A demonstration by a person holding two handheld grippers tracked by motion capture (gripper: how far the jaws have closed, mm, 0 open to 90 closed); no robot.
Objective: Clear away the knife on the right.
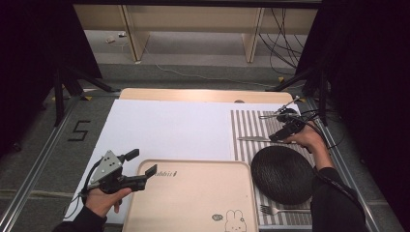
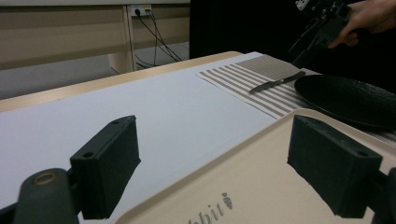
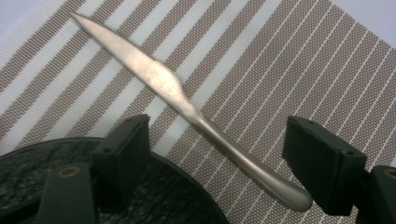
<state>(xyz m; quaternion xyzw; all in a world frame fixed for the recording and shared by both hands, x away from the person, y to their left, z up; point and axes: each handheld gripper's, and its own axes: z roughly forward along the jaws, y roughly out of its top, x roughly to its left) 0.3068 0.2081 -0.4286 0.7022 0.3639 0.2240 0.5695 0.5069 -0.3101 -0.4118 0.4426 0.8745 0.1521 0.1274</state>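
A silver table knife (image 1: 254, 138) (image 3: 187, 100) lies flat on a brown-and-white striped placemat (image 1: 246, 125), just beyond a black plate (image 1: 283, 174). My right gripper (image 1: 276, 137) (image 3: 219, 158) hovers low over the knife's handle end. Its jaws stand open on either side of the handle, and the pads do not touch it. My left gripper (image 1: 142, 163) (image 2: 215, 168) is open and empty above the left rim of a beige tray (image 1: 193, 193). From the left gripper view the knife (image 2: 275, 82) and the right gripper (image 2: 317, 35) show far off.
A fork (image 1: 278, 210) lies on the placemat below the black plate (image 2: 345, 95). A white sheet (image 1: 169, 130) covers the table's left and middle. The tray (image 2: 261, 182) carries a rabbit print. Metal rails run along both table sides.
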